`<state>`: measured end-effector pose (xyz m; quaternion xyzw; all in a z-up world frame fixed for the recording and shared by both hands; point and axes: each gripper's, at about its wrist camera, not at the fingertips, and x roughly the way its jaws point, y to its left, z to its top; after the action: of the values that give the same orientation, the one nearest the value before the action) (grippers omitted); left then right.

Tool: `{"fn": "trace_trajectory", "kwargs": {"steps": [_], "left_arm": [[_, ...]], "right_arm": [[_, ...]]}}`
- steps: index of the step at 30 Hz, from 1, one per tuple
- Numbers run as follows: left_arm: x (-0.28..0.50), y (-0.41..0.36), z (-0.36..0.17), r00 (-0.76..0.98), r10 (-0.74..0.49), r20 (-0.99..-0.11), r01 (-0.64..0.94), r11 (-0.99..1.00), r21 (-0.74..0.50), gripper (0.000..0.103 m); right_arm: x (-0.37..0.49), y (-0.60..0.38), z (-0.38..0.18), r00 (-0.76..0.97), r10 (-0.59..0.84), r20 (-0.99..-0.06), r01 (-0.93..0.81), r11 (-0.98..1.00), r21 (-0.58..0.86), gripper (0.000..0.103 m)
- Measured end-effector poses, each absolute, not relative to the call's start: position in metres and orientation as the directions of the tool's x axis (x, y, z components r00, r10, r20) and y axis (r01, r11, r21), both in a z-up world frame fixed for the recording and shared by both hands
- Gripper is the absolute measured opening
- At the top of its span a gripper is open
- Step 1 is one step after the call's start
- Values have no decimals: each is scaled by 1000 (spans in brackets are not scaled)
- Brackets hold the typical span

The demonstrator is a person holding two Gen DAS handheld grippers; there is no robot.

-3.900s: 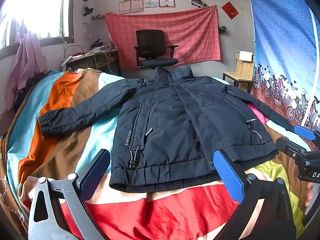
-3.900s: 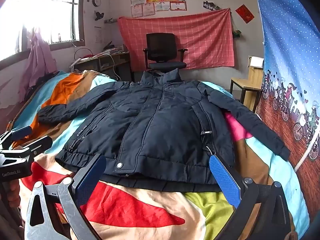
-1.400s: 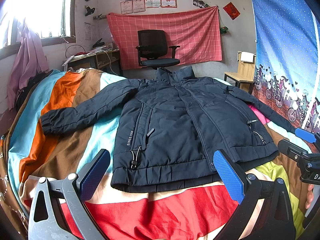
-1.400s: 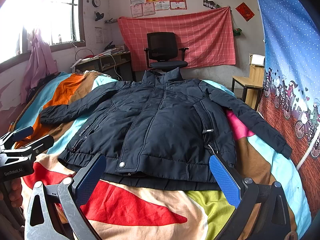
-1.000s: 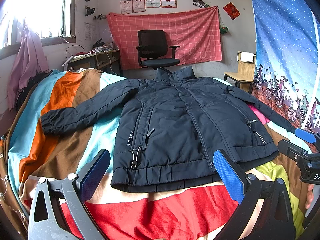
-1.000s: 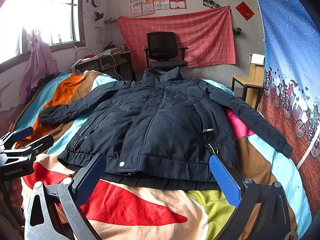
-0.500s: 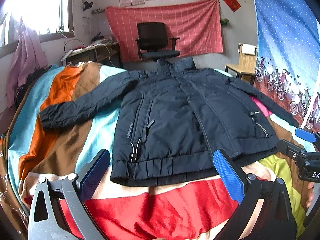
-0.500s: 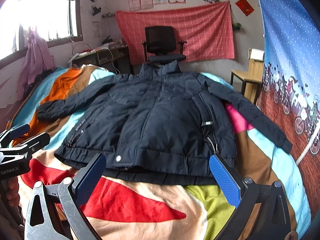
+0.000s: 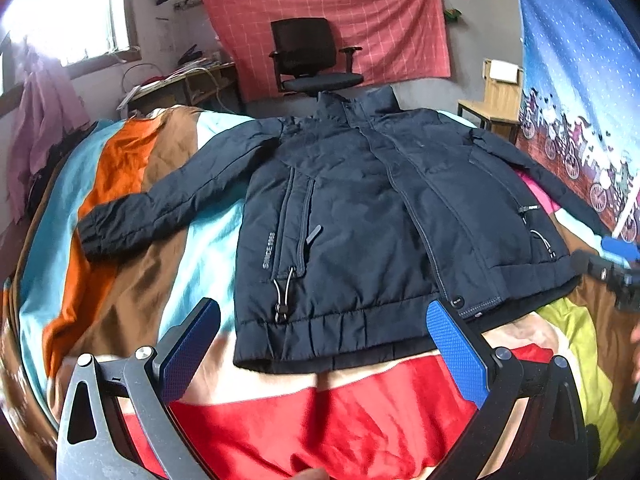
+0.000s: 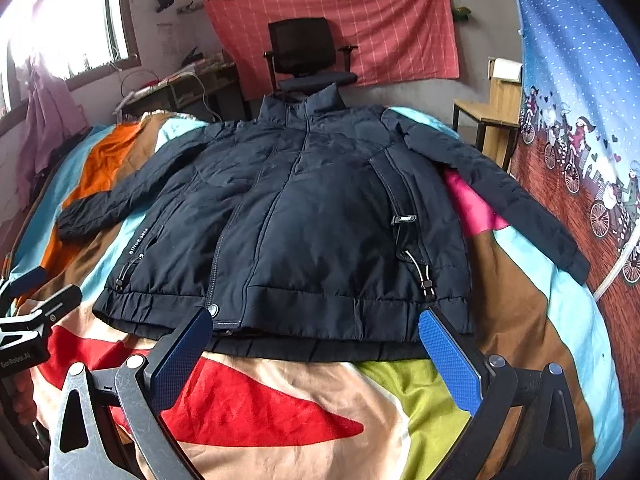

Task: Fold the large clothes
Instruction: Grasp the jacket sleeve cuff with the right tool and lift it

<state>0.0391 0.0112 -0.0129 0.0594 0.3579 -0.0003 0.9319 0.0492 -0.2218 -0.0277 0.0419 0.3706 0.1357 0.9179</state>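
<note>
A dark navy padded jacket [image 9: 360, 216] lies flat, front up and zipped, on a bed, collar toward the far wall, both sleeves spread out. It also shows in the right wrist view [image 10: 320, 216]. My left gripper [image 9: 320, 348] is open and empty, just short of the hem on the jacket's left half. My right gripper [image 10: 316, 356] is open and empty, just short of the hem on the right half. The left sleeve cuff [image 9: 96, 236] rests on the orange stripe; the right cuff [image 10: 576, 264] lies near the bed's right edge.
The bed carries a multicoloured striped blanket [image 9: 360, 412]. A black office chair [image 9: 312, 60] stands beyond the bed before a red checked cloth. A wooden stool [image 10: 488, 120] and a blue patterned curtain [image 10: 580, 80] are on the right. A desk [image 9: 180, 88] stands under the window.
Both grippers have moved forward and tilted down toward the jacket hem, which now sits closer and lower in both views. The jacket has not moved.
</note>
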Motion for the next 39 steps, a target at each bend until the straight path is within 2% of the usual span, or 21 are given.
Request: {"fn": "trace_trajectory", "kwargs": {"steps": [10,16,19,25,29,32,35,37,39], "left_arm": [[105,17,30,745,48,-666,144,962,230,101],[163,1,55,776,102,-622,143,933,331,101],[194,-8,58,784,109,-611,122,938,323,101],[257,-23,56,765,88,-639,89,967,239,101],[296,-37,50,773,67,-631,88,974,210,101],[316,-52,39,795,56,-603,108,967,232,101],[336,-65,18,787,67,-613,113,962,250,101],[347,-70,2,750,66,-658,114,967,227,101],[358,-78,-13,702,71,-708,111,972,207,101]], "right_arm": [[126,-267,23,677,252,-692,-110,964,243,103],[185,-291,57,675,235,-700,-51,961,273,103],[210,-297,66,681,246,-689,-56,957,286,103],[256,-306,65,681,171,-712,-55,982,183,103],[279,-326,51,642,175,-746,-3,974,226,103],[280,-341,35,635,181,-751,18,969,248,103],[274,-356,4,590,269,-762,25,936,350,103],[270,-373,-28,538,453,-710,33,831,555,103],[263,-387,-49,543,490,-681,94,771,630,103]]}}
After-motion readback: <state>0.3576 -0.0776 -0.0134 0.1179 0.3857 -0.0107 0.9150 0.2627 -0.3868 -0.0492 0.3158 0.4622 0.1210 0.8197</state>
